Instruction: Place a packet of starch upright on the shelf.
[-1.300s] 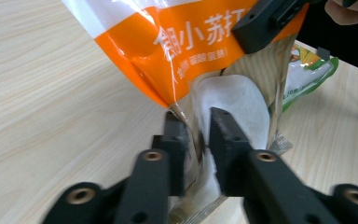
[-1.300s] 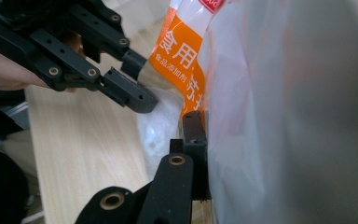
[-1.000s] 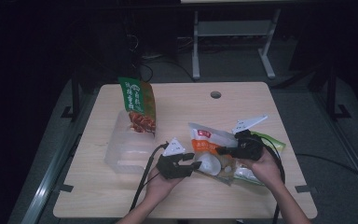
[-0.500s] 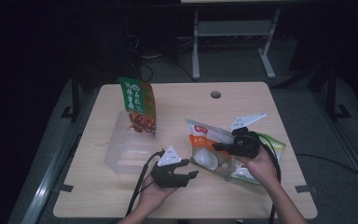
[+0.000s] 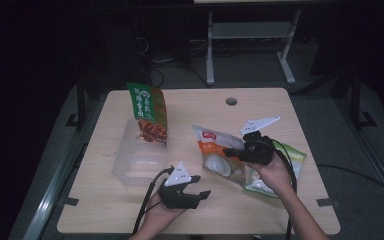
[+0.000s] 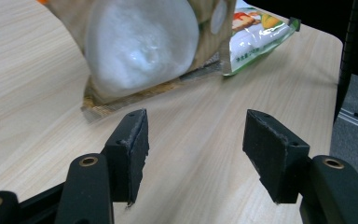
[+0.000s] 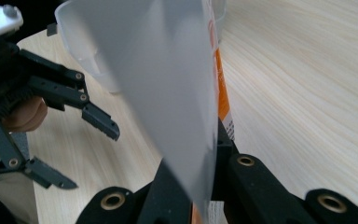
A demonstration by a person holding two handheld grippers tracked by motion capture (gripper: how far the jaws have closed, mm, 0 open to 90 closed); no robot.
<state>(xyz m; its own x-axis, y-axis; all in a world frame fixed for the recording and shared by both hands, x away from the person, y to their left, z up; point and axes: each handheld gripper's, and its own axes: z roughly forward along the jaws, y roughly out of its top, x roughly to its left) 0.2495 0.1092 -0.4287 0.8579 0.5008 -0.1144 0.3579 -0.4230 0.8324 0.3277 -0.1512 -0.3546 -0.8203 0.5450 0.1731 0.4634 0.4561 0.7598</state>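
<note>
The right gripper (image 5: 240,151) is clamped tight on an edge of the orange-and-white snack bag (image 5: 219,155), holding it tilted up off the desk (image 5: 280,210) with its lower end just above the wood and a green packet (image 5: 295,155) lying under and behind it. The left gripper (image 5: 200,186) sits low near the front edge of the desk, its jaws just having been opening and now standing apart with nothing between them, aimed at the bag a little way off. Further back on the left a clear plastic tub (image 5: 137,160) holds a tall green snack pouch (image 5: 147,112) upright.
</note>
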